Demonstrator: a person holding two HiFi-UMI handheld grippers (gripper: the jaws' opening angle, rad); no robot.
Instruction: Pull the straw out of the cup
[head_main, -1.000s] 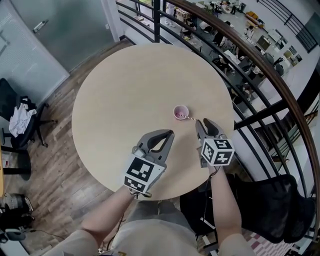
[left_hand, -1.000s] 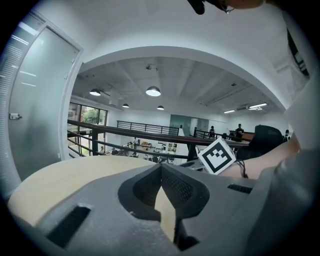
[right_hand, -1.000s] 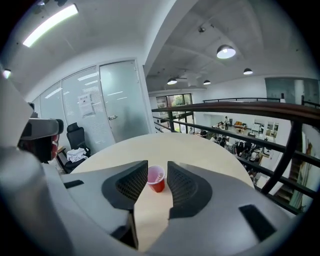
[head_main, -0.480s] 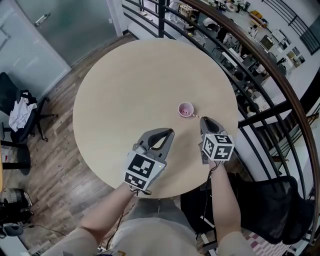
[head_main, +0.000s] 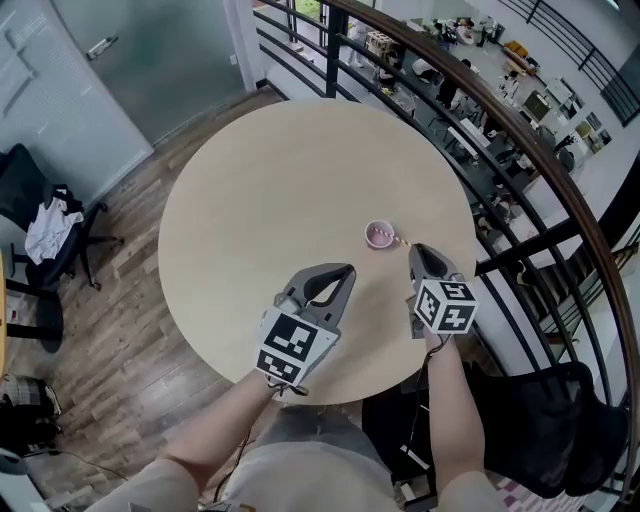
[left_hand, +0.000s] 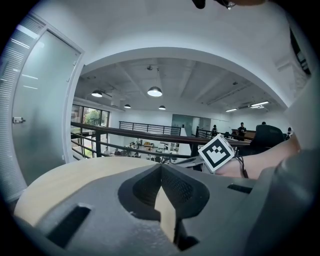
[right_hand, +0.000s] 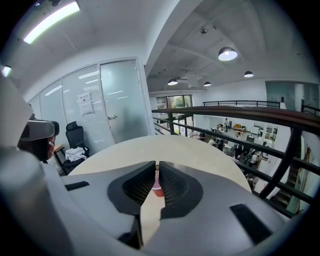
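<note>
A small pink cup (head_main: 379, 234) stands on the round wooden table (head_main: 260, 200), toward its right edge. A striped straw (head_main: 397, 241) leans out of the cup toward my right gripper (head_main: 413, 250). In the right gripper view the straw (right_hand: 156, 173) stands pinched between the jaw tips of that gripper (right_hand: 156, 167), with the cup (right_hand: 157, 190) just below and beyond; the jaws are closing on it. My left gripper (head_main: 346, 270) hovers over the table left of the cup, shut with nothing in it, its tips (left_hand: 161, 166) meeting.
A dark railing (head_main: 520, 130) curves round the table's far and right sides, with an office floor below it. An office chair with cloth on it (head_main: 45, 235) stands at the left by a glass door (head_main: 120, 50). The right gripper's marker cube (left_hand: 216, 152) shows in the left gripper view.
The right gripper's jaws went from wide open to closed around the straw's end. The left gripper kept its place.
</note>
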